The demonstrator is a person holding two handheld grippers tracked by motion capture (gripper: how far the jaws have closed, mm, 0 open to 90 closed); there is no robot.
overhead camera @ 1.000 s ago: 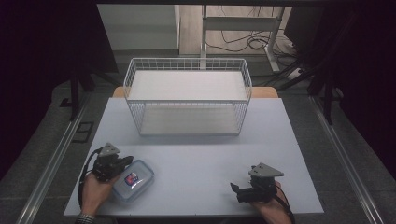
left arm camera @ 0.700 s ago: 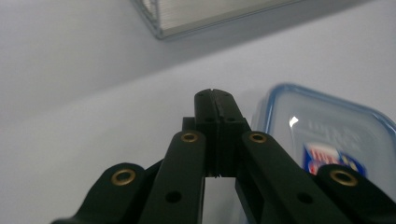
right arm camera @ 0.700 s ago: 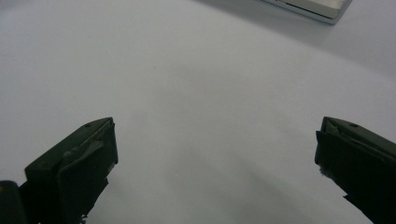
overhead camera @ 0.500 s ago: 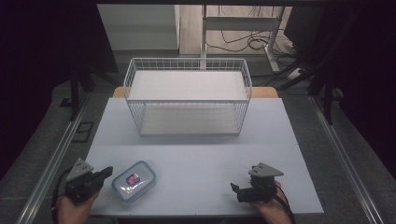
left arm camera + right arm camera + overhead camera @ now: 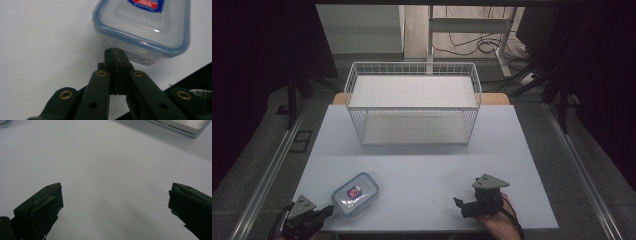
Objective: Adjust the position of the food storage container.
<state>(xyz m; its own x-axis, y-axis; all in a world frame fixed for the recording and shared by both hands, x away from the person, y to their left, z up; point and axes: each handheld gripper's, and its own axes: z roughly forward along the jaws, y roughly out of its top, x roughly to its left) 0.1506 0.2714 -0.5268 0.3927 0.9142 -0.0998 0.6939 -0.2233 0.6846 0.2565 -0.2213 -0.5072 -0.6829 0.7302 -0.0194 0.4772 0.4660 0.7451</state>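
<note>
A clear plastic food box with a blue-edged lid and a red and blue label lies flat near the table's front left. My left gripper sits at the front left corner, shut with nothing between its jaws, its tips just short of the box's near side. In the left gripper view the closed jaw tips stand right before the box. My right gripper rests at the front right, jaws open wide over bare table. The right gripper view has its two fingers far apart.
A white wire basket stands at the back middle of the white table. Its base edge appears at the top of the right gripper view. The table's front edge runs close under both hands.
My left gripper has drawn back from on top of the box to the front left corner, leaving the box on the table. The right gripper has stayed in place.
</note>
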